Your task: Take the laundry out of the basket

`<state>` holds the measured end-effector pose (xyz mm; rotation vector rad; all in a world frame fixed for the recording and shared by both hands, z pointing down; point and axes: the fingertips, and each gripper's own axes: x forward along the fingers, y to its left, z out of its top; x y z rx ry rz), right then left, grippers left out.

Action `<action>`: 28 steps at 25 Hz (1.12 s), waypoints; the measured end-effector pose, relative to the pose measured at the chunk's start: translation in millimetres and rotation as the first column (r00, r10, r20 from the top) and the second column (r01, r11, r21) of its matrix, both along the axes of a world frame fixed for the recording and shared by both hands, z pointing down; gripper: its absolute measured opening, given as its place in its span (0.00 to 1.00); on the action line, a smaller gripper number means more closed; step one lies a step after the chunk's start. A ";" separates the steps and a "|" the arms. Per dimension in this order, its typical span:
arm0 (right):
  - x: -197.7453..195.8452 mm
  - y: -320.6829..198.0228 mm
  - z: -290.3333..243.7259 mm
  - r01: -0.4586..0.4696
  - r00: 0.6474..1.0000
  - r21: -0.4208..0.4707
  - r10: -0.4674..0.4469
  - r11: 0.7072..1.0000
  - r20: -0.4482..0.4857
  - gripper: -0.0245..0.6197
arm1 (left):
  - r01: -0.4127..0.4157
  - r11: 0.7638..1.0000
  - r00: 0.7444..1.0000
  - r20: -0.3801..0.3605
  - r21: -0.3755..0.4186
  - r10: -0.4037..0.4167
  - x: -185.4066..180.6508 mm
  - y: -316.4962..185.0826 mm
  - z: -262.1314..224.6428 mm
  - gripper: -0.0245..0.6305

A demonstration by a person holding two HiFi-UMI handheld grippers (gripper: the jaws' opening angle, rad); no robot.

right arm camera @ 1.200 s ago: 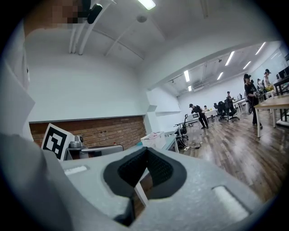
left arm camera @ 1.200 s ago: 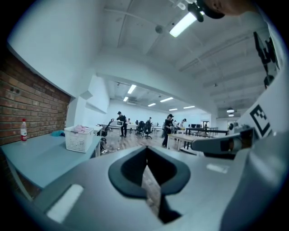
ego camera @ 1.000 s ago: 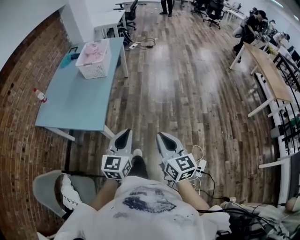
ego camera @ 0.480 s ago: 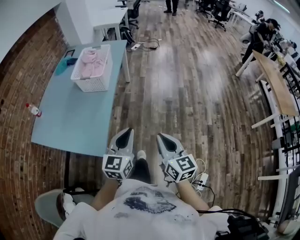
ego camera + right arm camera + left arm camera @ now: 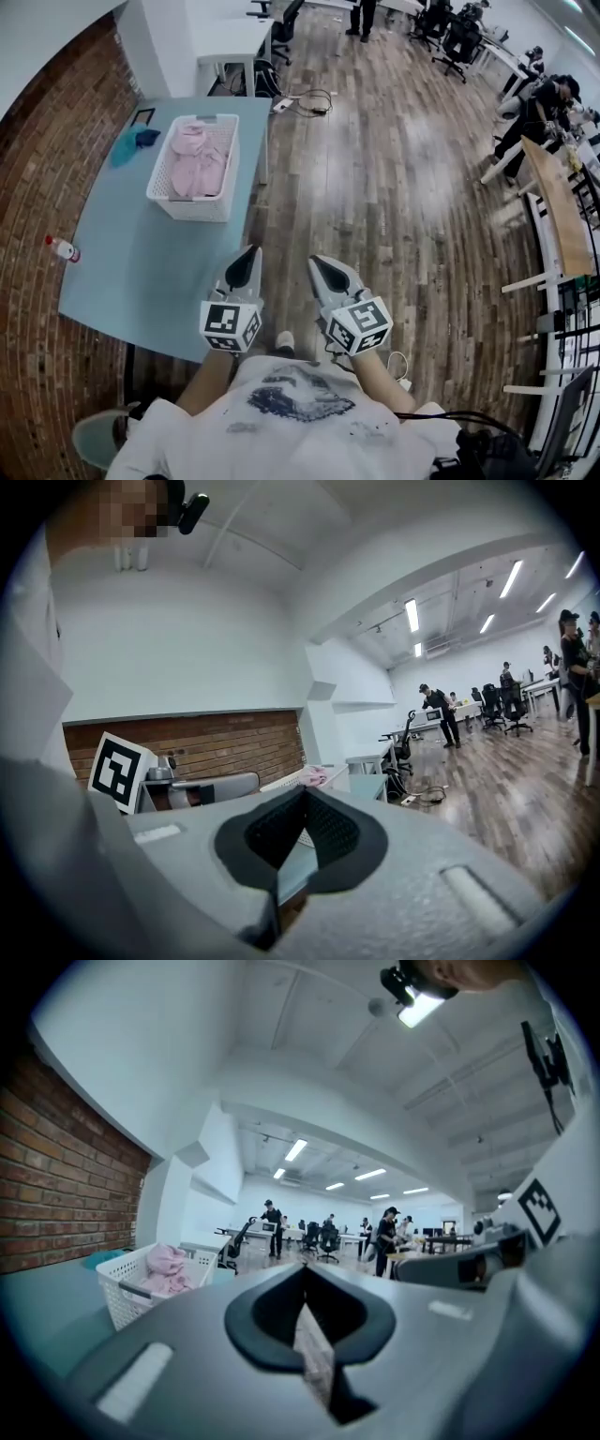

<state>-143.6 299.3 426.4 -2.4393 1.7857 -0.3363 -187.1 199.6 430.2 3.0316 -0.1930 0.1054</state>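
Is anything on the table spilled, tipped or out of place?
Nothing stands out. The basket stands upright on the table with pink laundry inside; a blue cloth lies at the far corner.

Plastic basket (image 5: 192, 208), glossy wood floor (image 5: 394, 206)

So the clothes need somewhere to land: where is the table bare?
The near half of the table is bare, from the basket to the near edge, only a bottle by its left edge. The far end is crowded: the basket of pink laundry, with a blue cloth to its left.
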 end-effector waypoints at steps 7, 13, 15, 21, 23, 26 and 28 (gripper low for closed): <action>32.9 -70.5 -4.8 0.104 0.995 0.004 -0.104 0.995 0.003 0.03 | 0.098 0.995 0.995 0.010 -0.005 -0.098 22.5 -63.8 -0.4 0.02; 65.0 -128.8 0.6 0.231 0.973 0.011 -0.232 0.973 0.009 0.03 | 0.220 0.976 0.976 0.011 -0.001 -0.220 44.1 -113.7 4.5 0.02; 80.6 -149.4 5.2 0.282 0.959 0.019 -0.282 0.959 0.011 0.03 | 0.277 0.961 0.961 0.013 0.006 -0.277 51.7 -130.2 9.2 0.02; 131.7 -229.7 17.1 0.476 0.878 0.036 -0.477 0.879 0.038 0.03 | 0.485 0.875 0.874 0.043 0.005 -0.484 78.8 -190.1 22.2 0.02; 151.7 -256.0 17.2 0.544 0.836 0.041 -0.546 0.838 0.055 0.03 | 0.556 0.831 0.830 0.049 0.000 -0.555 92.4 -209.9 21.3 0.02; 188.1 -293.6 15.0 0.640 0.763 0.048 -0.642 0.767 0.077 0.03 | 0.646 0.763 0.761 0.067 0.013 -0.646 123.2 -238.1 16.8 0.02; 211.7 -314.3 13.1 0.695 0.712 0.045 -0.696 0.718 0.092 0.03 | 0.697 0.717 0.714 0.077 0.019 -0.696 143.8 -254.4 11.8 0.02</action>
